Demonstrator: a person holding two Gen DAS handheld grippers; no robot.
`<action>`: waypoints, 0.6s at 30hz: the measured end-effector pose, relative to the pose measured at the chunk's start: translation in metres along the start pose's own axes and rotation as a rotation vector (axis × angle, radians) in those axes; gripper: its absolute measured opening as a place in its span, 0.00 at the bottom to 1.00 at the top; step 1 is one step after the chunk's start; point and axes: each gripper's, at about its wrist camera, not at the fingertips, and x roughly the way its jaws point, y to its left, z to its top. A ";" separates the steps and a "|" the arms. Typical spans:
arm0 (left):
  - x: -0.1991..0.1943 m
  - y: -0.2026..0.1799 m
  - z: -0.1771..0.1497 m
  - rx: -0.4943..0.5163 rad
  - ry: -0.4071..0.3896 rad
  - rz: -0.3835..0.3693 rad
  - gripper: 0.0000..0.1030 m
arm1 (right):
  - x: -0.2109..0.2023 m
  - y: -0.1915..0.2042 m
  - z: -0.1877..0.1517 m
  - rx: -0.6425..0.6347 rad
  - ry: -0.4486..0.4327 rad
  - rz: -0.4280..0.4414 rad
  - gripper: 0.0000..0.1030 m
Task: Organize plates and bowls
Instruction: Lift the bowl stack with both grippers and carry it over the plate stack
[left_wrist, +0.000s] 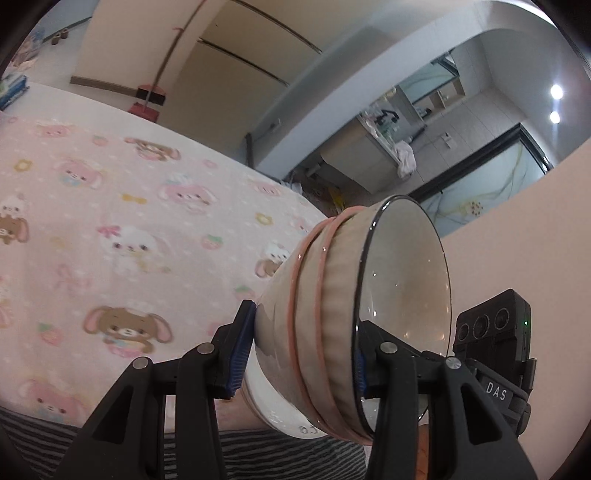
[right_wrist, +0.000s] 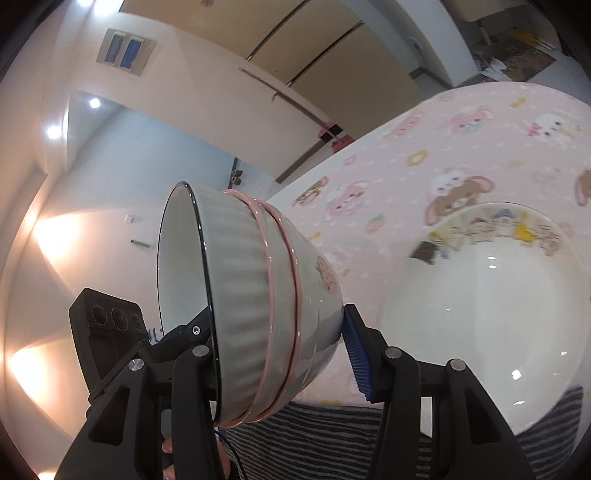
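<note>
A pink cartoon-print cloth (left_wrist: 122, 206) is covering the table under me, and above it I am carrying a nested stack of bowls (left_wrist: 354, 314) tipped on its side, mouth turned away from the table, with the left gripper (left_wrist: 299, 369) and the right gripper (right_wrist: 280, 350) both clenching their jaws on it from opposite sides. I judge I am mid-transfer, and next I am needing to level the stack and lower it beside or onto the white picture-rimmed plate (right_wrist: 480, 302) lying close under my right side. Open cloth is spreading wide leftward, while the striped edge (right_wrist: 332, 435) nearest me marks the table's limit.
</note>
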 end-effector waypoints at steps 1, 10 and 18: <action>0.007 -0.004 -0.003 0.005 0.012 -0.003 0.42 | -0.005 -0.008 0.000 0.010 -0.001 -0.005 0.51; 0.048 -0.032 -0.026 0.047 0.090 -0.027 0.42 | -0.041 -0.056 -0.004 0.061 -0.025 -0.027 0.51; 0.077 -0.035 -0.043 0.080 0.125 -0.024 0.43 | -0.039 -0.092 -0.006 0.115 -0.020 -0.044 0.51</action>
